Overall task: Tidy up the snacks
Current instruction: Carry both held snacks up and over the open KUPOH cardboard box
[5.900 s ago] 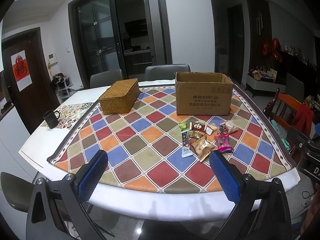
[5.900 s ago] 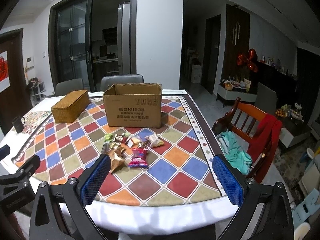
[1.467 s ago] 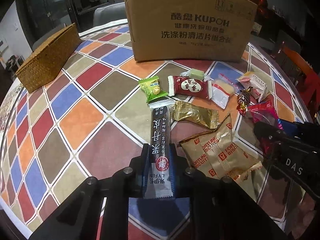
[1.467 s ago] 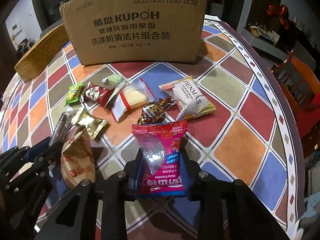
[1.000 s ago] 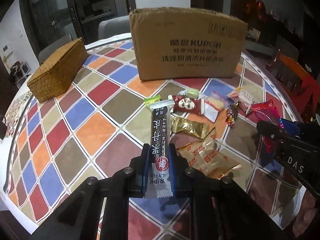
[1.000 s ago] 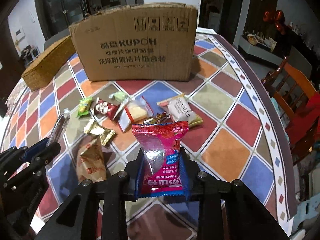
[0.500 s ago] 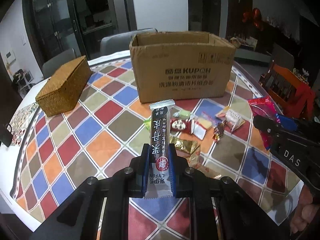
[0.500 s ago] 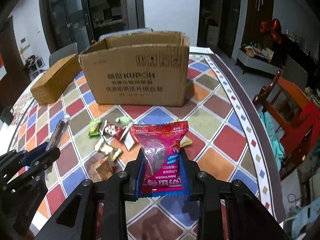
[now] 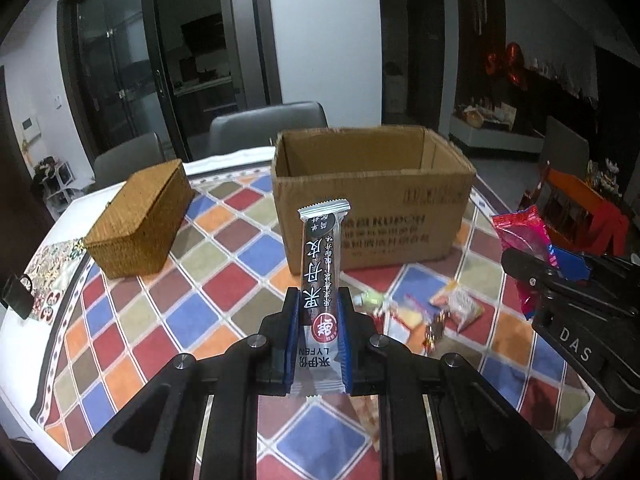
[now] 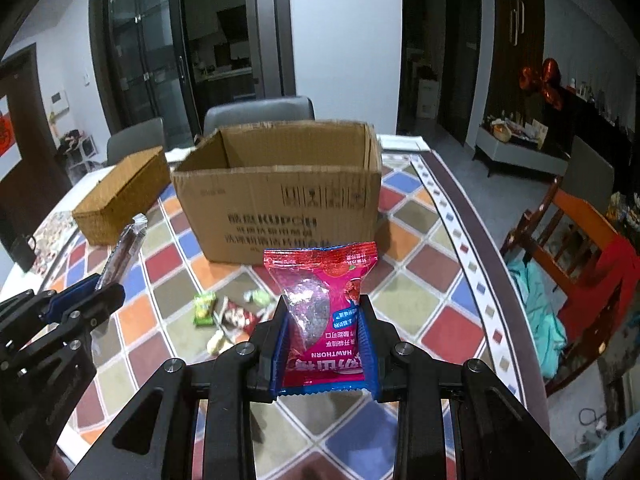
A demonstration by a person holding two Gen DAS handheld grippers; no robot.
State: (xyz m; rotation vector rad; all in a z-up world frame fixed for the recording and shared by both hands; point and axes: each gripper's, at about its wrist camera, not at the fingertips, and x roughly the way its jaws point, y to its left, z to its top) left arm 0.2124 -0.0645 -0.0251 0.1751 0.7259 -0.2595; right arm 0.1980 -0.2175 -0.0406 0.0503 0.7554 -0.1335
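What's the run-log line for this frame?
left tool: shut on dark long snack bar | right tool: shut on pink hawthorn packet | open cardboard box: ahead

I see a wicker box (image 9: 138,218) left on checkered tablecloth (image 9: 132,320), black mug (image 9: 16,290) at edge, grey chairs (image 10: 258,114) behind

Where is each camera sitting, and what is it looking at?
Left wrist: sits on the left gripper, above the table, facing the cardboard box; its fingers pinch a dark snack bar, and the other gripper shows at the right.
Right wrist: sits on the right gripper, facing the same box; its fingers pinch a pink hawthorn packet, and the other gripper shows at the left.
Shared: the box, the wicker basket, and loose snacks on the checkered table.
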